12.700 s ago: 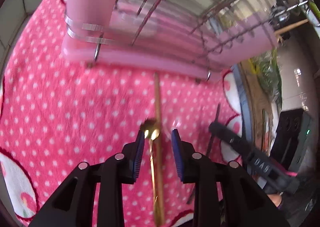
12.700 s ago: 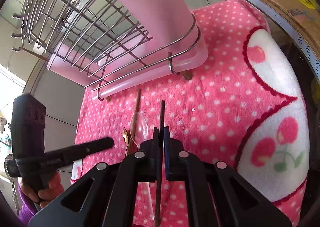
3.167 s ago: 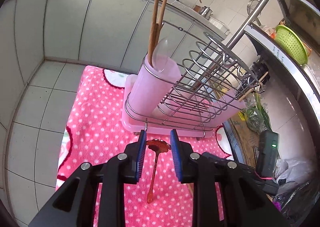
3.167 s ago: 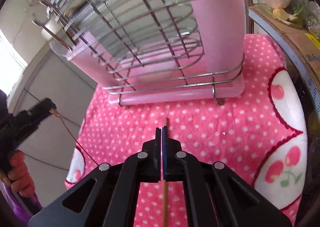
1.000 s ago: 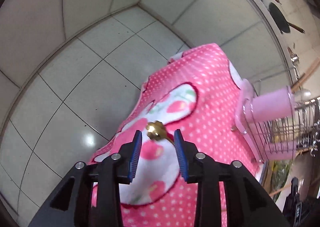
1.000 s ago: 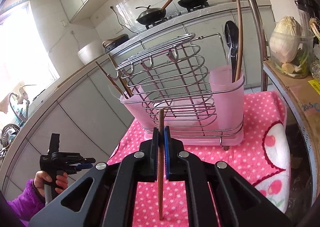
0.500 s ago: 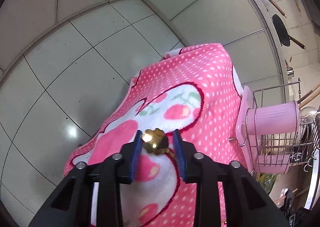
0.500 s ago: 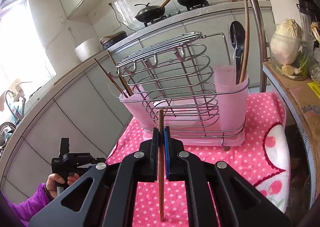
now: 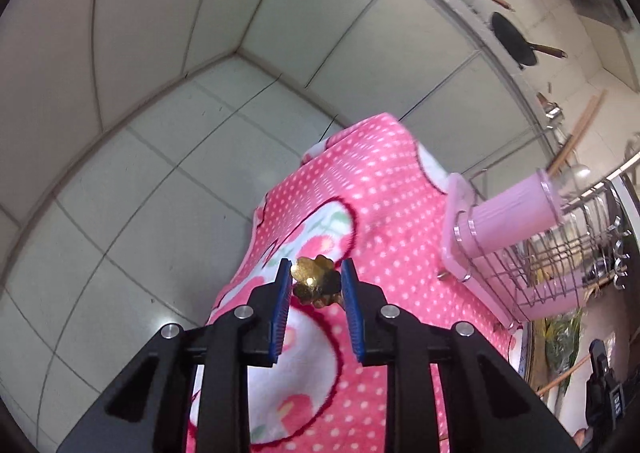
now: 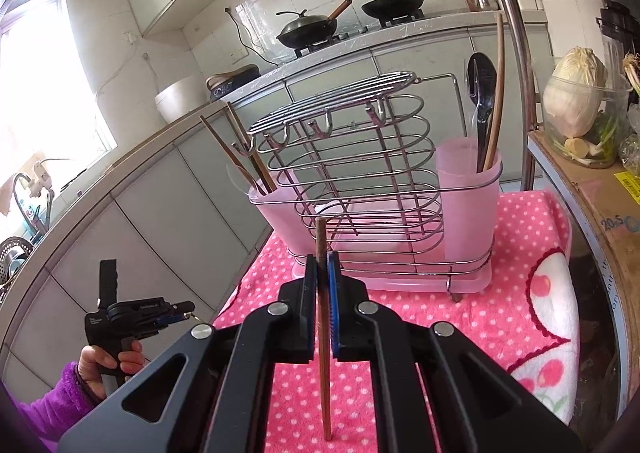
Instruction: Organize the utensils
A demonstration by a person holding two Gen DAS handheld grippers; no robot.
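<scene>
Only in the right wrist view: black spoon in holder.

Gold spoon: flower-shaped end up, sits between the blue fingers, above the pink cloth. Brown chopstick: upright, clamped mid-length. Wire rack with pink cups: chopsticks in left cup, black spoon in right.
</scene>
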